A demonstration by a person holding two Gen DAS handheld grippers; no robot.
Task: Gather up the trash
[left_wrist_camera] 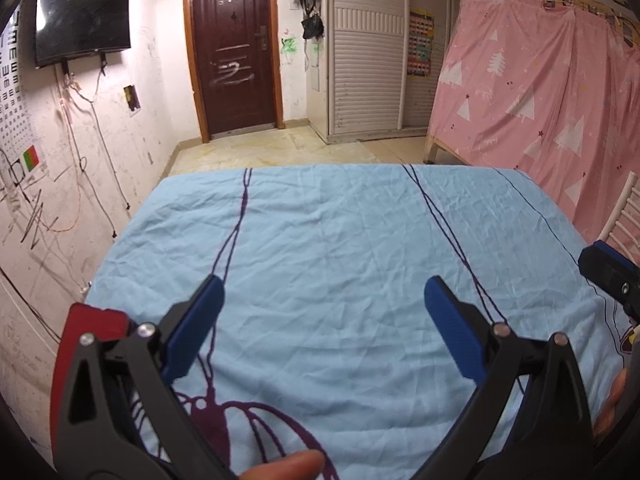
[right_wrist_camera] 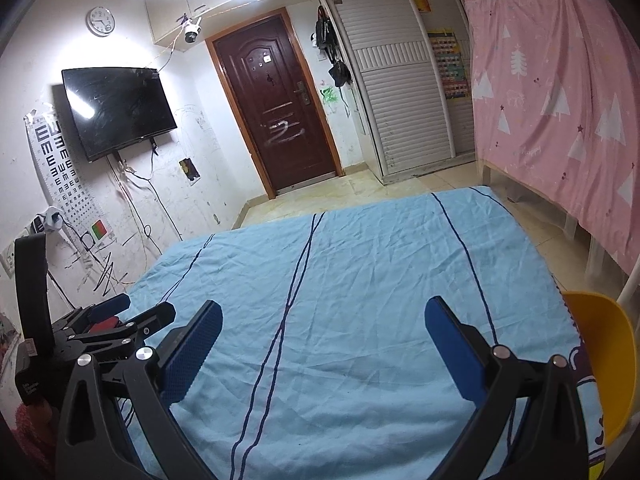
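Observation:
My left gripper [left_wrist_camera: 322, 332] is open and empty, held over a table covered with a wrinkled light blue cloth [left_wrist_camera: 340, 232]. My right gripper [right_wrist_camera: 322, 344] is open and empty over the same cloth [right_wrist_camera: 360, 264]. A red object [left_wrist_camera: 94, 332] sits just left of my left gripper's left finger; it also shows in the right wrist view [right_wrist_camera: 105, 323], beside the left gripper [right_wrist_camera: 112, 320]. The right gripper shows at the right edge of the left wrist view [left_wrist_camera: 610, 276]. No loose trash shows on the cloth.
A yellow chair [right_wrist_camera: 604, 360] stands at the table's right edge. A pink curtain [left_wrist_camera: 540, 100] hangs on the right. A brown door [left_wrist_camera: 236, 48], a wall TV [left_wrist_camera: 82, 12] and a white slatted wardrobe [left_wrist_camera: 366, 60] stand beyond the tiled floor [left_wrist_camera: 280, 148].

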